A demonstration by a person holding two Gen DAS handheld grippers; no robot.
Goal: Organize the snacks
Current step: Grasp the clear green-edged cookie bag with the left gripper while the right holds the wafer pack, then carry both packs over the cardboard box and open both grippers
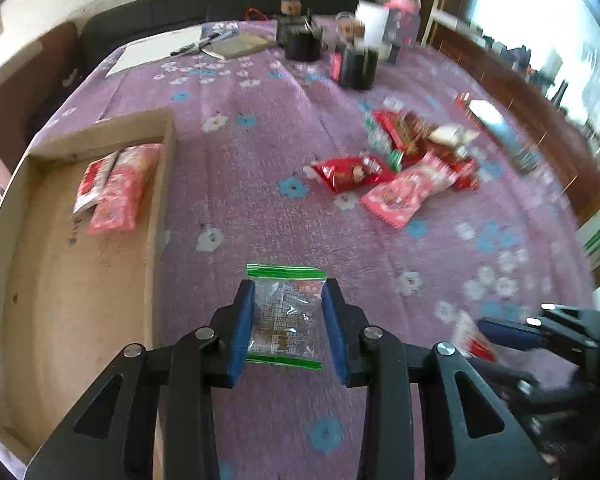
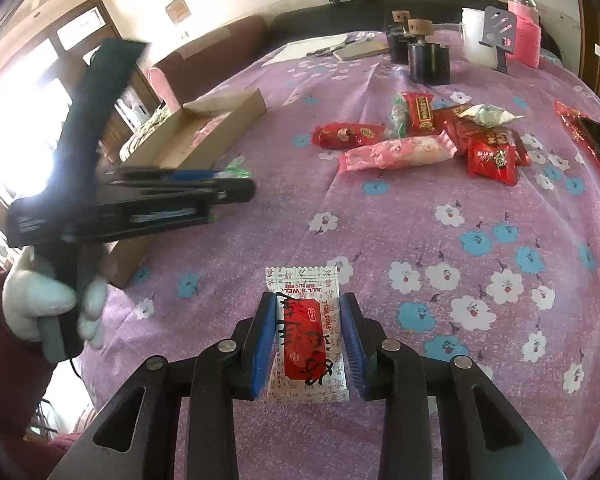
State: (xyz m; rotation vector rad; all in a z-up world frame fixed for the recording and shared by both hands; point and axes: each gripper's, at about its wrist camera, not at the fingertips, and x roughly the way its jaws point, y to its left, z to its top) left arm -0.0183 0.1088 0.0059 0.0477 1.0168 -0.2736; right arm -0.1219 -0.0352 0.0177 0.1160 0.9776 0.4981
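Left gripper [image 1: 288, 320] clamped on clear green-edged packet [image 1: 285, 316], cardboard box [image 1: 156, 216] just to its left; right gripper [image 2: 309, 344] clamped on red-and-white packet [image 2: 306, 336], farther off.

Two close wrist views angled down, sharing purple tablecloth [image 1: 260, 184]

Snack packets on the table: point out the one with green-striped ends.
It is the clear packet between the left gripper's fingers, brown inside with green seams. The loose pile is mostly red and pink wrappers.
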